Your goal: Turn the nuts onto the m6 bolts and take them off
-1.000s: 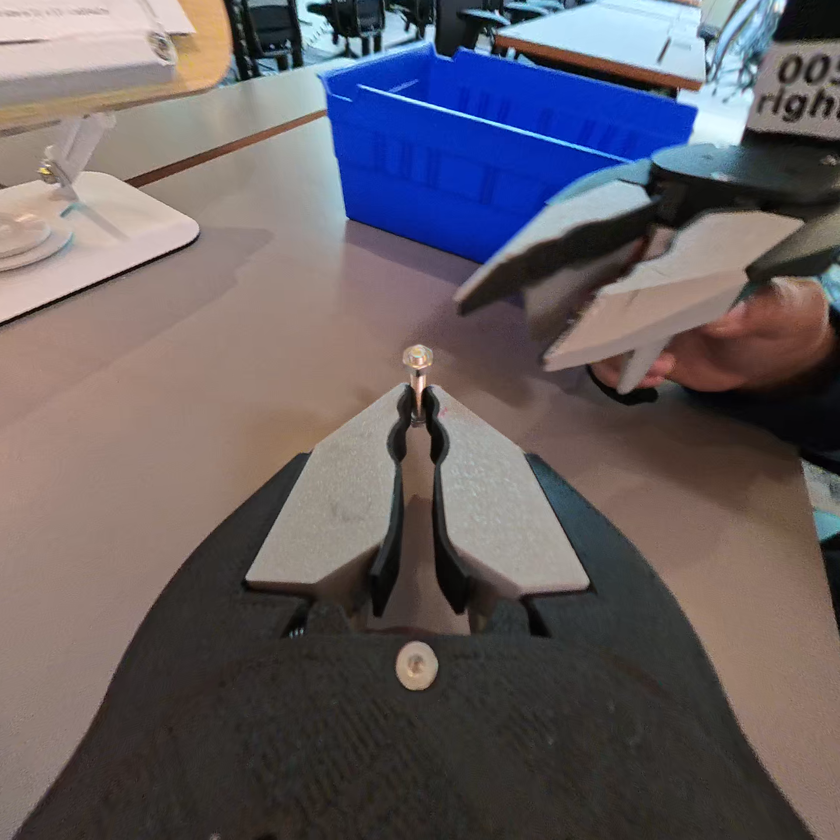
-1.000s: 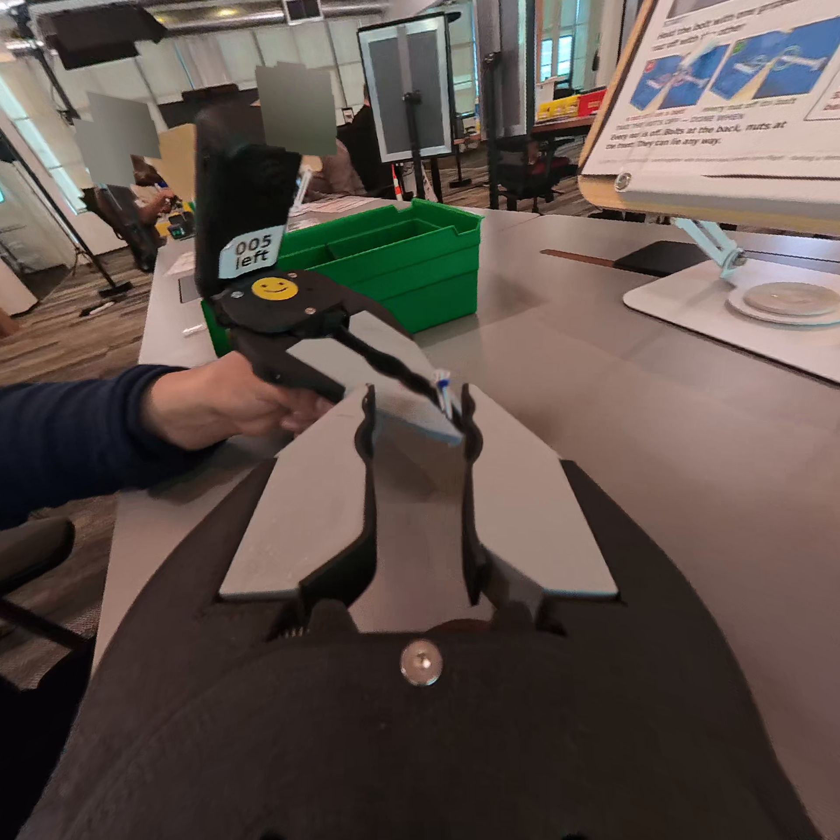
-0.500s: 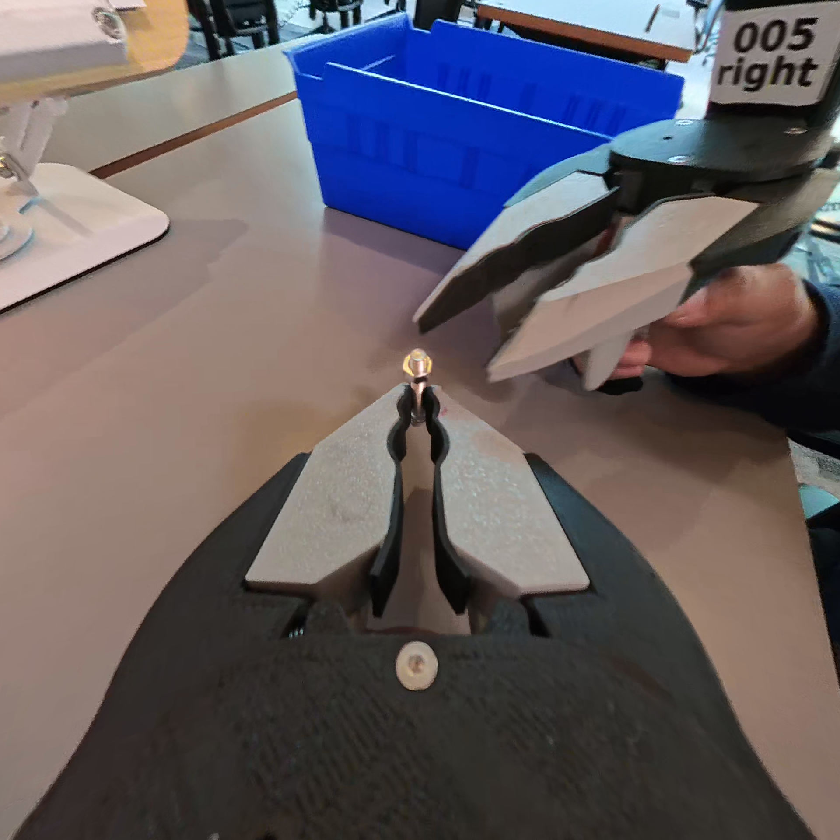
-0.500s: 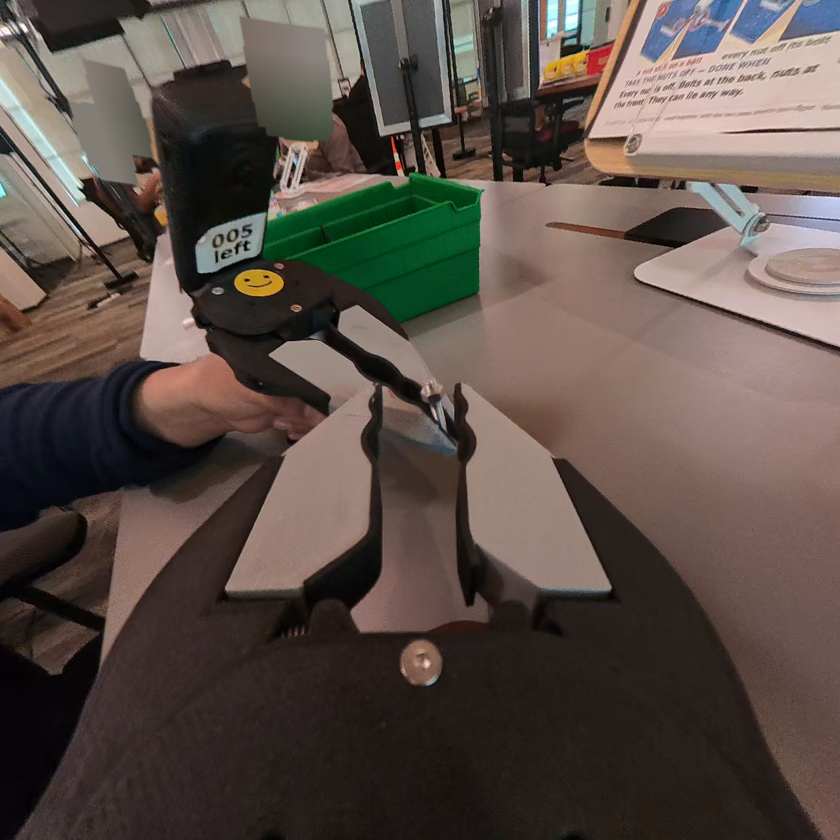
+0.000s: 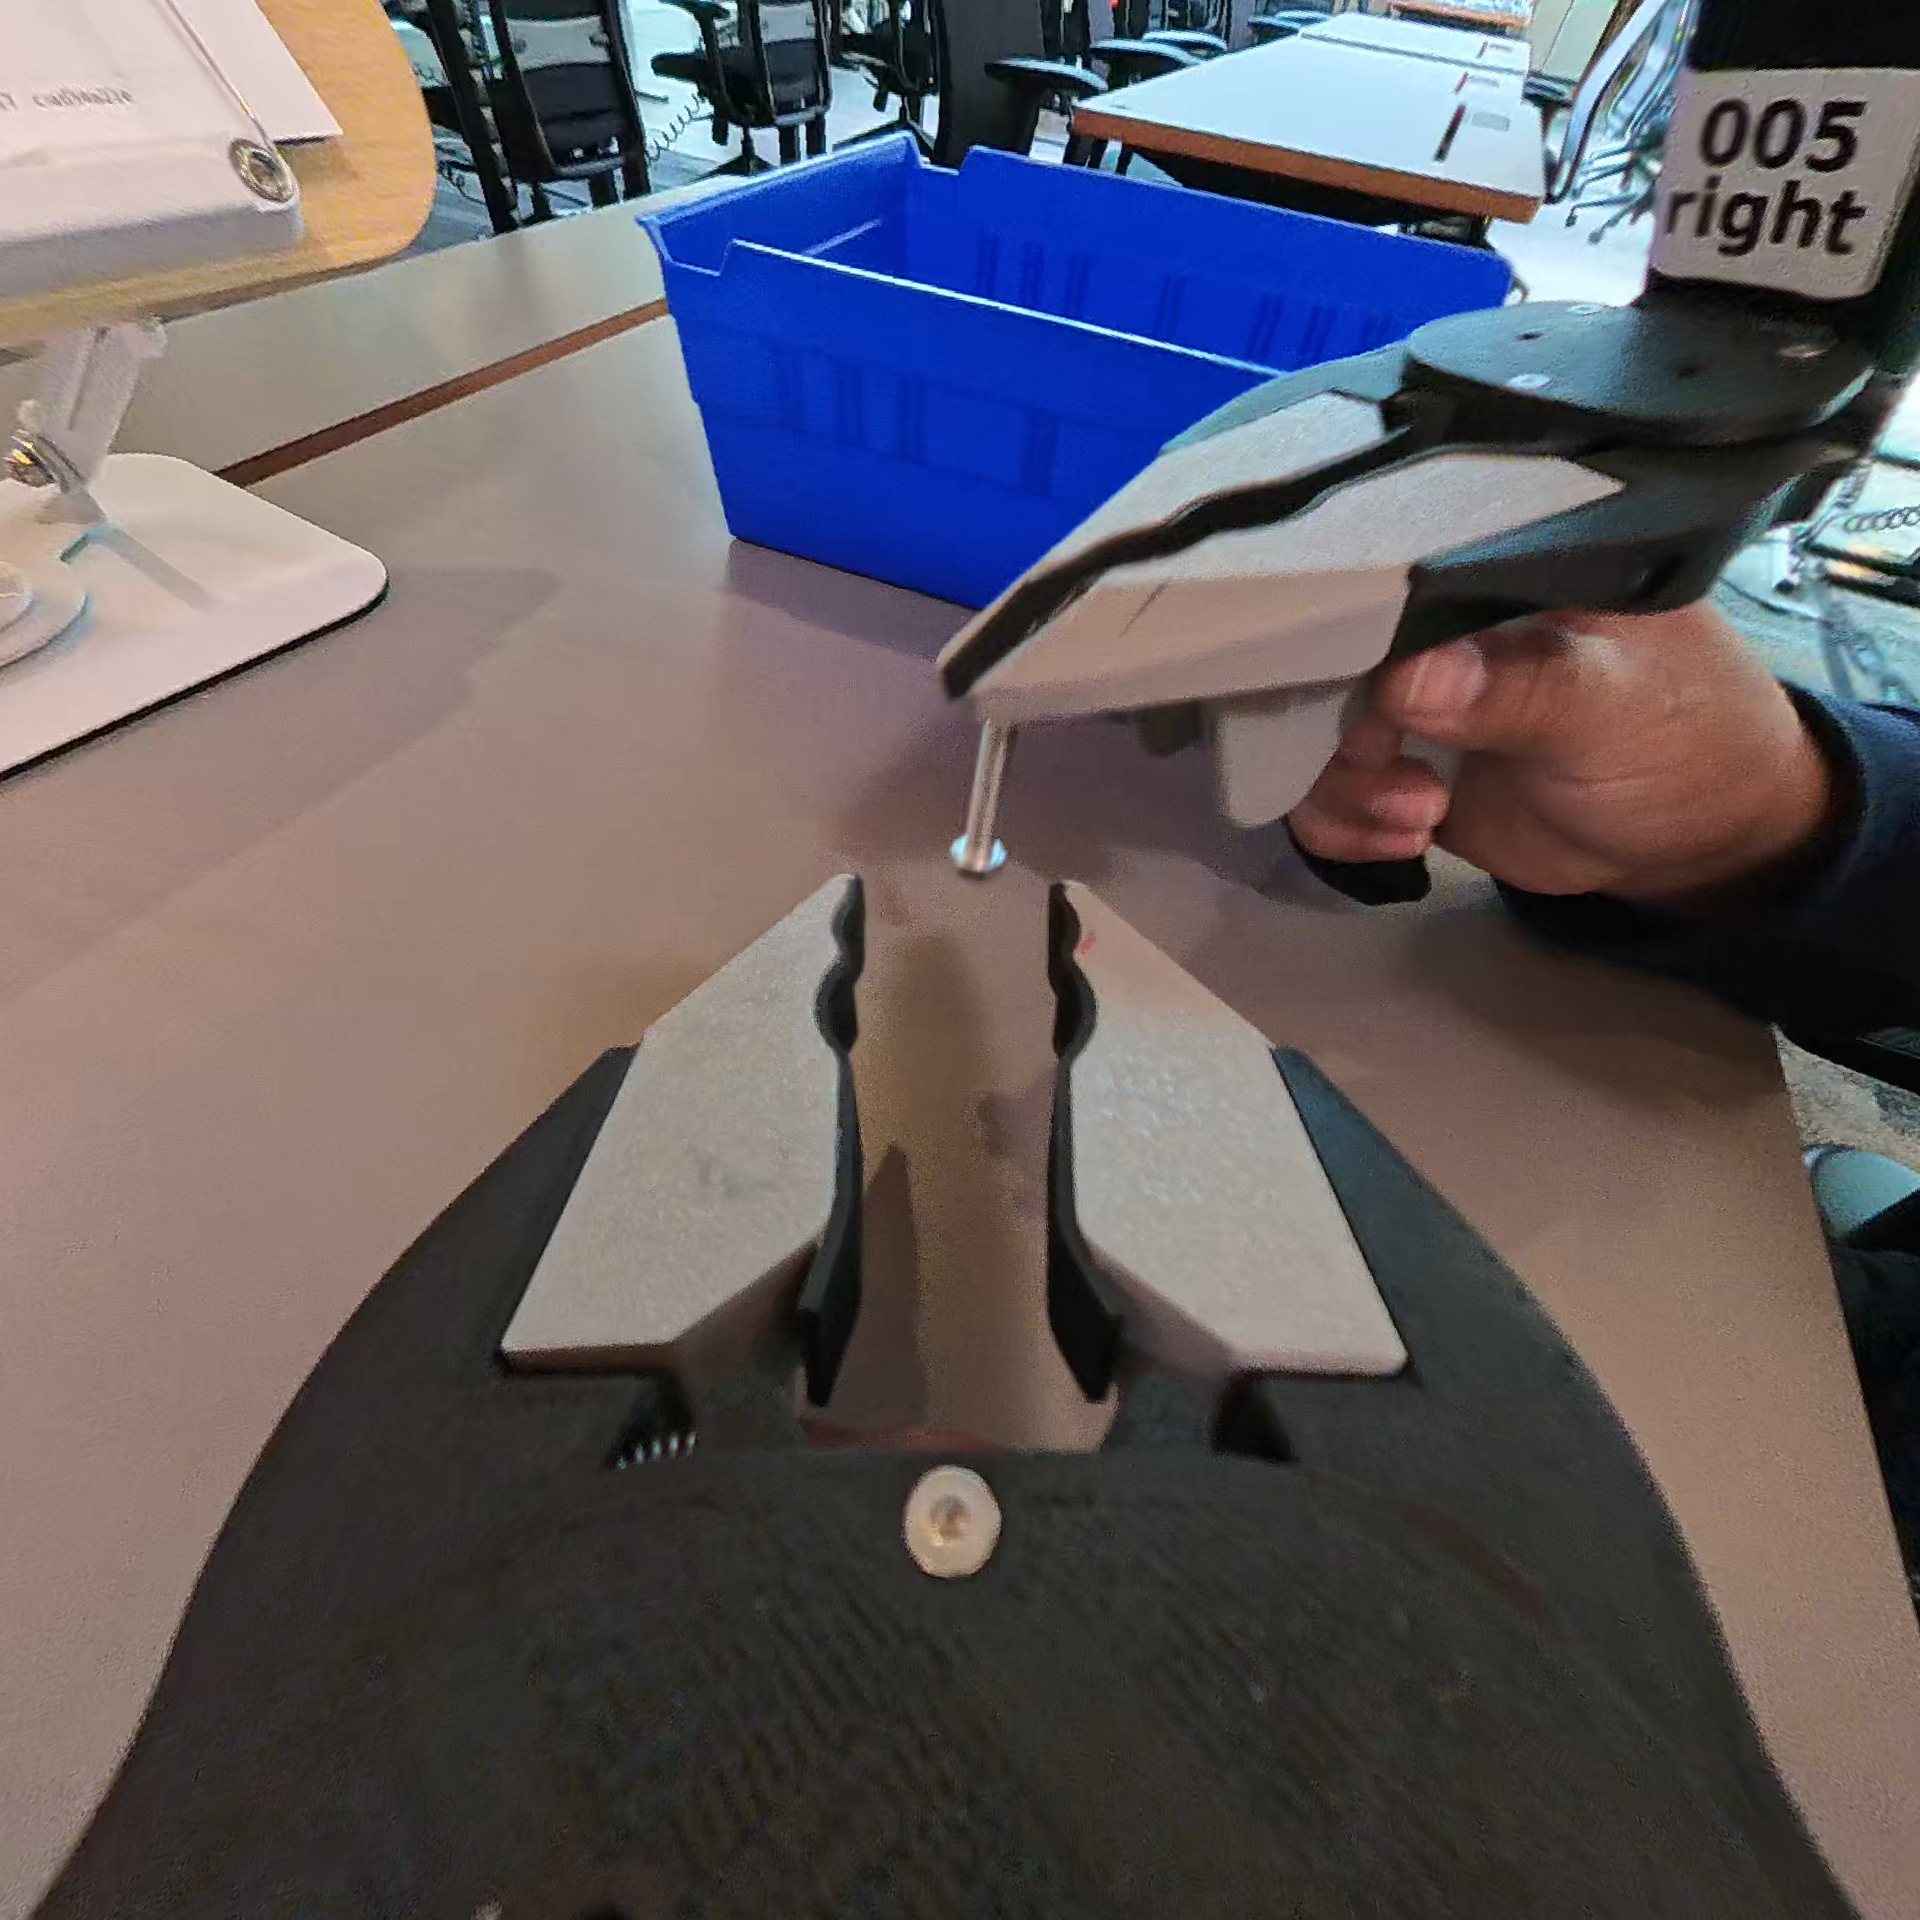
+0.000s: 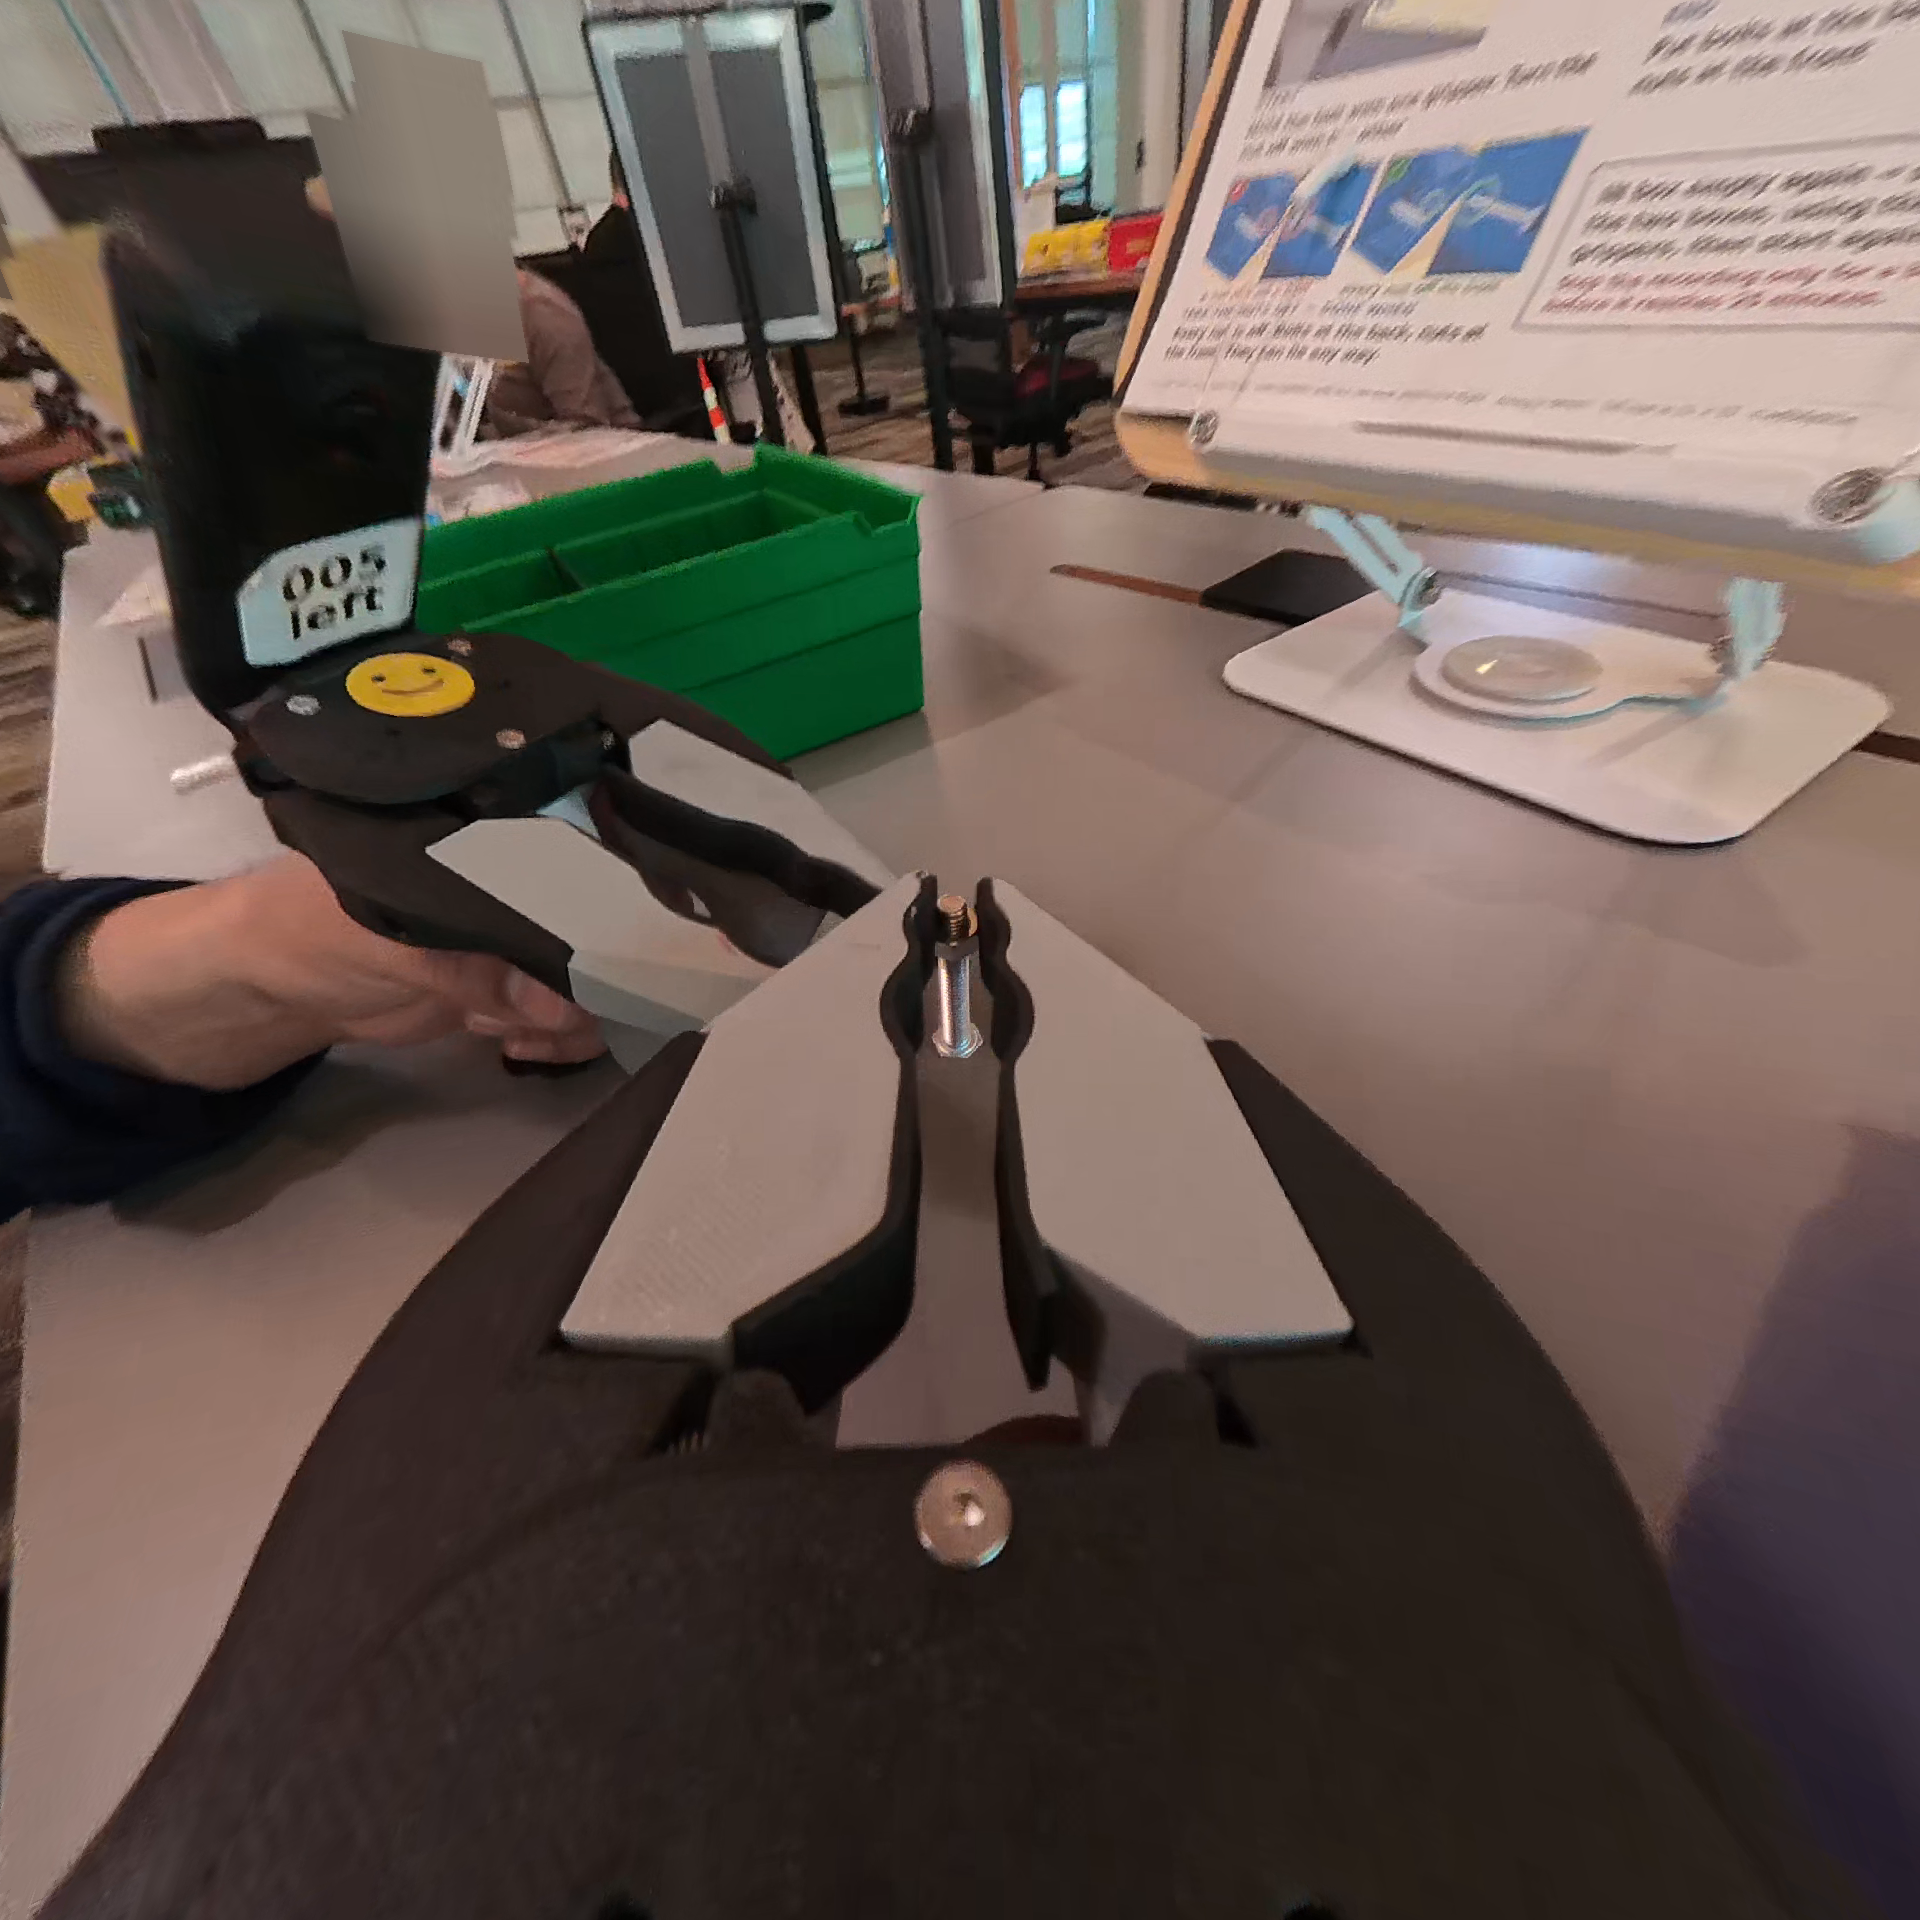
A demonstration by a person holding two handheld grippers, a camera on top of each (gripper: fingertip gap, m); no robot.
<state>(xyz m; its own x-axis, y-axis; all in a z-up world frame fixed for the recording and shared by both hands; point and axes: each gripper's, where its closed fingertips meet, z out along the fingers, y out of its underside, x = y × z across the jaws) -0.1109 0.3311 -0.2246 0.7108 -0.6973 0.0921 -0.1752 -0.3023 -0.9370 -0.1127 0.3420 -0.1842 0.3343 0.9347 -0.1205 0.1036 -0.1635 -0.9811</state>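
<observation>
A silver M6 bolt with a nut near its threaded end sits between the tips of my right gripper, which is shut on it at the nut. In the left wrist view the right gripper holds the bolt hanging head down just above the table. My left gripper is open and empty, its tips right below the bolt head. In the right wrist view the left gripper reaches in from the left, held by a hand.
A blue bin stands behind the grippers in the left wrist view. A green divided bin stands at the back left in the right wrist view. A white stand with an instruction sheet is at the right; its base also shows in the left wrist view. My hands' fingertips stand some 4 cm from each other.
The bolt has passed from my left gripper to my right. The left gripper opened and let go; the right gripper closed on the bolt's nut end.
</observation>
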